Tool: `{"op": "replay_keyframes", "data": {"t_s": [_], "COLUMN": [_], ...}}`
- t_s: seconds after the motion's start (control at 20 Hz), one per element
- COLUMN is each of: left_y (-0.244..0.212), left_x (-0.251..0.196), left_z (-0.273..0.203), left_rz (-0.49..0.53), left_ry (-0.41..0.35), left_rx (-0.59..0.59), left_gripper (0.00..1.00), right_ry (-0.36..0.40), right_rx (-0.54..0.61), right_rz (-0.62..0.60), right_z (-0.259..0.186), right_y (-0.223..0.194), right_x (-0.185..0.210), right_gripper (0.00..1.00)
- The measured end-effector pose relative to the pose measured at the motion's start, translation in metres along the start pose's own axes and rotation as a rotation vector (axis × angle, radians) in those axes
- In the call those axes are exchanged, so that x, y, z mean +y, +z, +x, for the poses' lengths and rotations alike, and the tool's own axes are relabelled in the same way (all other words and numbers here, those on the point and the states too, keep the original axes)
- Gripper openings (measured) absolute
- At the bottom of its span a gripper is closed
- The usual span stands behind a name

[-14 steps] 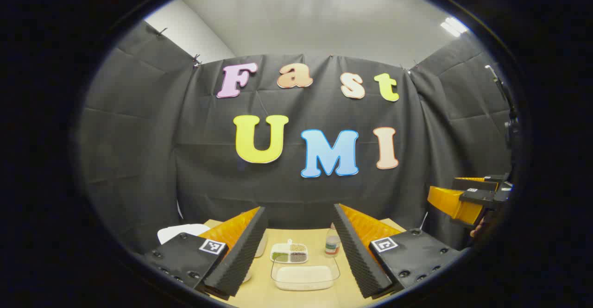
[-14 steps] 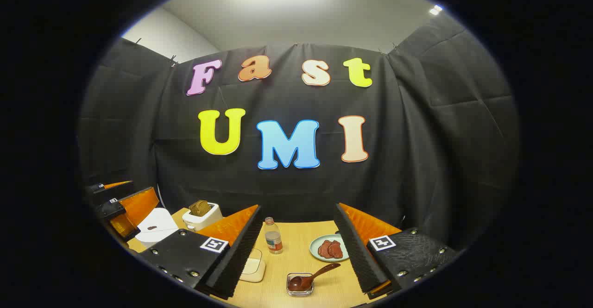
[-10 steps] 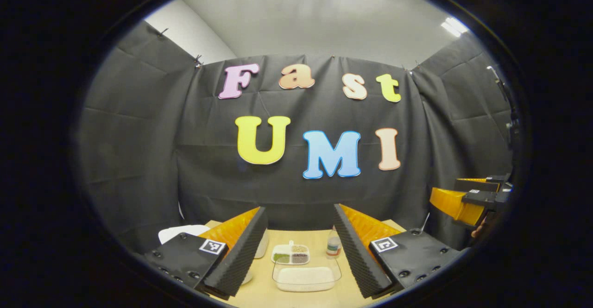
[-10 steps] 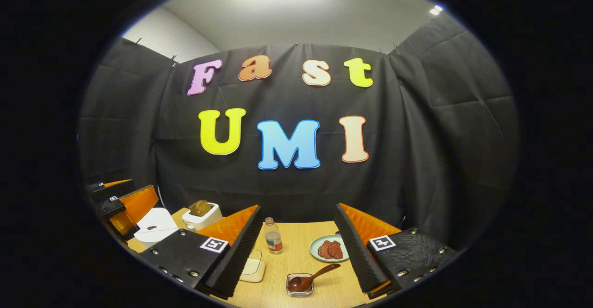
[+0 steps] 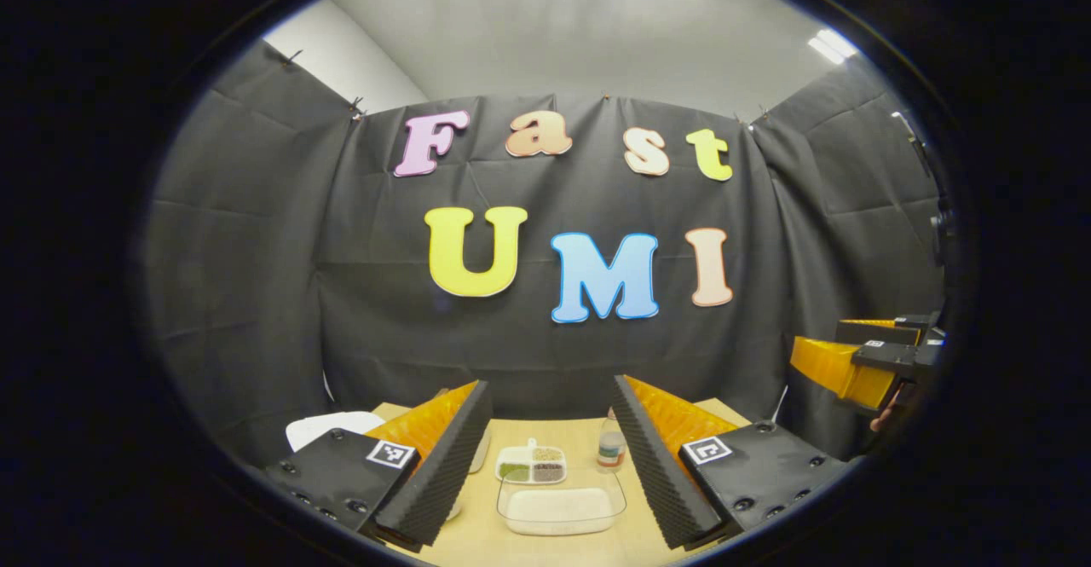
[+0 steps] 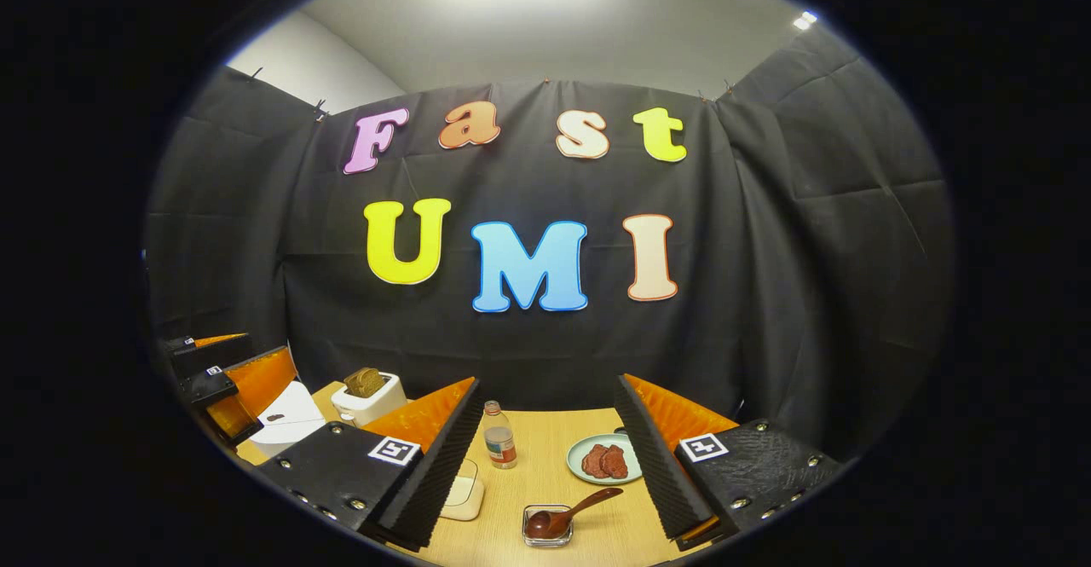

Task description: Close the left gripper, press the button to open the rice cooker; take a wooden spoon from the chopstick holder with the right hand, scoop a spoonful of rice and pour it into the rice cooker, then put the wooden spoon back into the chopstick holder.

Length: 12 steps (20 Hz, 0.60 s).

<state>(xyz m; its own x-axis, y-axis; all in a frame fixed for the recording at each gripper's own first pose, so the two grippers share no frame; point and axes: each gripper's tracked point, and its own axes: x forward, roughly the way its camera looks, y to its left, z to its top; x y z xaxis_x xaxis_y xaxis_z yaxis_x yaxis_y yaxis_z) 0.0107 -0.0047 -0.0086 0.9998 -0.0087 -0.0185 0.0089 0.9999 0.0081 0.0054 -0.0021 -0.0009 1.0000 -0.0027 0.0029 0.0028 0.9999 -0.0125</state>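
Above table, both grippers gape; spoon prob. in holder.

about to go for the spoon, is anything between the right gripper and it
Nothing visible. In the right gripper view the open right gripper hangs above the table, and the brown wooden spoon rests in its small clear holder just ahead, between the fingers' lines. The bottle and the plate of meat stand farther back.

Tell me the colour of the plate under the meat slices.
Pale green; the plate shows best in the right gripper view, on the wooden table.
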Motion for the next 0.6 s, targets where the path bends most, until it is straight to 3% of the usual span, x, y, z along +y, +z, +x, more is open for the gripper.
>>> {"op": "replay_keyframes", "data": {"t_s": [0.25, 0.4, 0.6], "left_y": [-0.002, -0.010, -0.035], "left_x": [0.008, 0.013, 0.044], "left_z": [0.001, 0.005, 0.012], "left_rz": [-0.004, -0.026, -0.012], "left_ry": [0.008, -0.013, 0.022], "left_rx": [-0.005, 0.005, 0.066], "left_gripper": [1.00, 0.96, 0.96], "right_ry": [0.005, 0.013, 0.029], "right_rx": [0.005, 0.021, 0.029], "right_rz": [0.006, -0.001, -0.015], "right_z": [0.002, 0.004, 0.006], "right_y": [-0.001, -0.007, -0.009], "right_x": [0.004, 0.008, 0.016], "right_gripper": [0.95, 0.95, 0.95]}}
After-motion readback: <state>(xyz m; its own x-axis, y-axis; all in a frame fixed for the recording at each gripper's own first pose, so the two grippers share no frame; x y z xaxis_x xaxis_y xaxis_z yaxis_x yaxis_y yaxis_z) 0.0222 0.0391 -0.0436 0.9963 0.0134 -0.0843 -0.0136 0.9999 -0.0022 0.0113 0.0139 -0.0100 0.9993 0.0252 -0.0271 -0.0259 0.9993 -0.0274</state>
